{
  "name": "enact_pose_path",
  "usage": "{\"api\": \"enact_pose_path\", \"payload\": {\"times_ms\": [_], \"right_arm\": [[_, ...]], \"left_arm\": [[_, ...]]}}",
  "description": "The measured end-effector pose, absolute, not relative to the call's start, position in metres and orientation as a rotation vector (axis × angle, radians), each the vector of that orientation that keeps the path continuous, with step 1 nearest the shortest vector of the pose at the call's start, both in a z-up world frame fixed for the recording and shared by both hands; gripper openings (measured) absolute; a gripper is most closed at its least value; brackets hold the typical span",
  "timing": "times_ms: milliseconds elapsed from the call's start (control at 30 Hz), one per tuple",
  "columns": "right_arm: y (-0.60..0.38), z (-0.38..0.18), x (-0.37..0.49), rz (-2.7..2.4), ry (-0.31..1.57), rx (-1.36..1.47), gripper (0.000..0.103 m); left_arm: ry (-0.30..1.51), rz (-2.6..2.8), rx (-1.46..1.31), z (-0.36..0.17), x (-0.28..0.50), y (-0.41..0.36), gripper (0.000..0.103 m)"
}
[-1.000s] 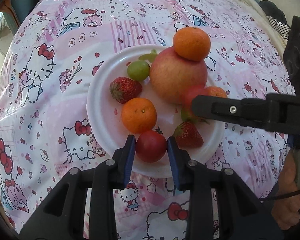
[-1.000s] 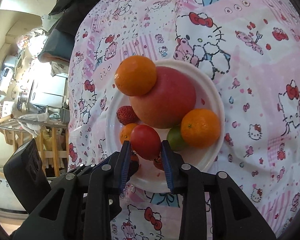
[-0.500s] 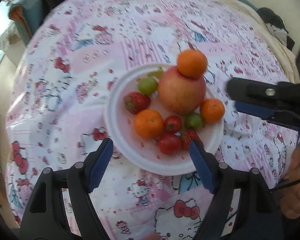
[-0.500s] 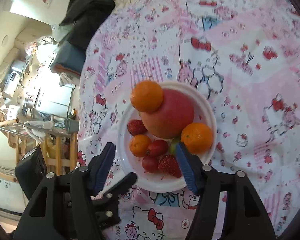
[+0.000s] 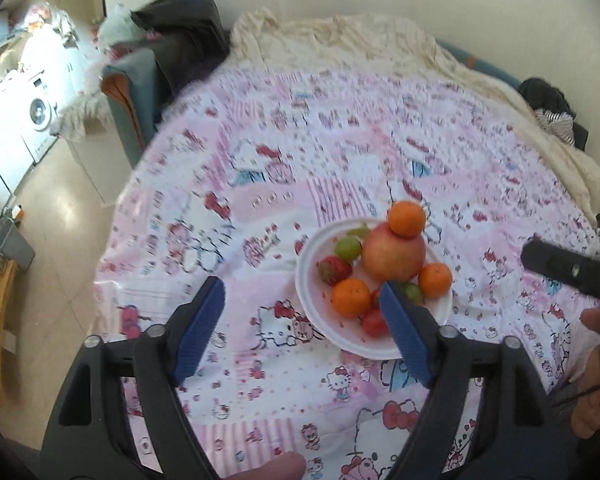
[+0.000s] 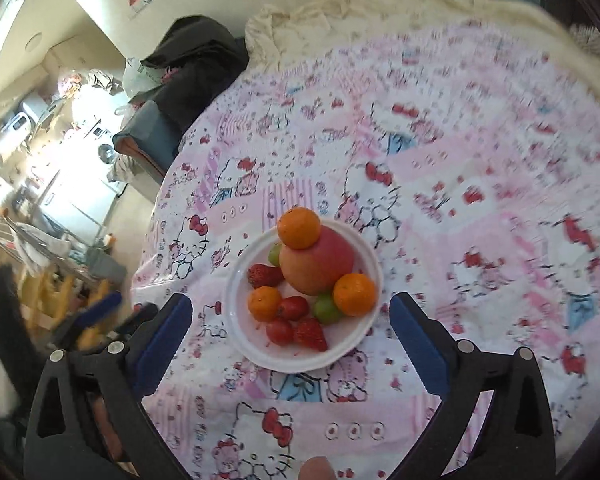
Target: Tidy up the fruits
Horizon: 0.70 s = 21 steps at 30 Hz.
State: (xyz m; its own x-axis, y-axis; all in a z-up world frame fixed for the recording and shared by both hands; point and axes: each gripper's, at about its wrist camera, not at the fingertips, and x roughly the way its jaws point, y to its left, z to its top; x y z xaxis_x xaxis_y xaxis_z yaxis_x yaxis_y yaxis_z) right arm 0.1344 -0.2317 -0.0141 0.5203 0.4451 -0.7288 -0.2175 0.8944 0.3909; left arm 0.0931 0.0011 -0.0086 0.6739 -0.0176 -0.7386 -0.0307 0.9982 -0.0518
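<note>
Both claws have just been opening and nothing is between their blue pads: the left claw (image 5: 302,322) and the right claw (image 6: 290,338) stand released, above the near side of the round white plastic plate (image 6: 236,320). The plate lies on the desk, which is covered with a pink cartoon-cat printed cloth (image 6: 460,200), and all the fruit is on it. The large red-yellow apple (image 6: 320,266) sits at the far part of the plate with a small orange mandarin (image 6: 299,227) balanced on its top; this is, I judge, the weakest point. A touch on the apple, or a pull on the cloth, could make this mandarin roll off onto the cloth and perhaps off the desk edge at the left. A second mandarin (image 6: 354,294) leans at the right rim of the plate and could go over it if its neighbours are pushed. The two small red tomatoes (image 6: 279,331), the red strawberries (image 6: 310,334) and the green grapes (image 6: 327,309) lie close together at the near side, so a wide open claw coming down may press or bruise them. In the left wrist view the right pad of the left claw hides part of this group, so I cannot be sure how they touch there. The plate looks light and may slide.
</note>
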Motion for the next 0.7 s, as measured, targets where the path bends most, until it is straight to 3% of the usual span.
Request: {"api": "enact_pose_path", "payload": {"times_ms": [133,333,700], "right_arm": [[-0.227,-0.003,0.108,0.354,0.877,0.183,0.103],[-0.220,0.006,0.068,0.258,0.737,0.058,0.103],[-0.208,-0.019,0.050,0.226,0.740,0.008,0.103]], "left_arm": [[0.777,0.022,-0.073,0.005,0.068,0.012,0.103],[0.769,0.027,-0.120,0.004,0.044,0.023,0.103],[0.765,0.041,-0.055,-0.005,0.038,0.011,0.103]]}}
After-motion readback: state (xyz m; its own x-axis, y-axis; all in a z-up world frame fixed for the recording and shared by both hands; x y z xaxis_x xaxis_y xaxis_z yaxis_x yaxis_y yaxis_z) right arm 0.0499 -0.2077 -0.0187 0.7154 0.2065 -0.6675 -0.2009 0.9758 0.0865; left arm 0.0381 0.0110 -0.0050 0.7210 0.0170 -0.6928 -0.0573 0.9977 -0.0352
